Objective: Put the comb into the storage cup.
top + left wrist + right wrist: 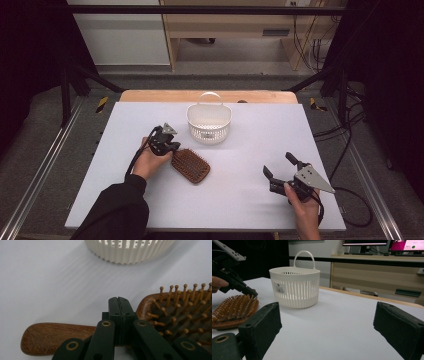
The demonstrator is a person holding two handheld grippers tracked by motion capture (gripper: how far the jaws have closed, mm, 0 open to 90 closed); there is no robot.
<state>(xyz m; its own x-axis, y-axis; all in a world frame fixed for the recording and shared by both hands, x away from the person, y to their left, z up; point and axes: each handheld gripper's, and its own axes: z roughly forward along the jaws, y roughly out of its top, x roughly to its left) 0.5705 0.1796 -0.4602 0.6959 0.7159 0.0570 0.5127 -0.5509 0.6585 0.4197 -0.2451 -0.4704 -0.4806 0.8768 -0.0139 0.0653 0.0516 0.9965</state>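
1. Left hand-held gripper [172, 146], jaws pressed together, sits low over the neck of the wooden hairbrush [191, 165], pinching nothing, probably lining up a grasp.
2. The hairbrush lies bristles-up on the desk [250, 135], just in front of the white basket [209, 122].
3. Right hand-held gripper [280, 165] waits spread, well right of the hairbrush.

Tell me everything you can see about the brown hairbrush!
The hairbrush looks like dark reddish-brown wood, with a rounded paddle head and a smooth, rounded handle. Rows of little wooden pins with ball tips stick up, so it lies bristle-side up, flat on the white table. It sits just in front of the white basket, apart from it. The left gripper has its jaws shut right over the neck, where handle meets head; whether they pinch the brush cannot be told.
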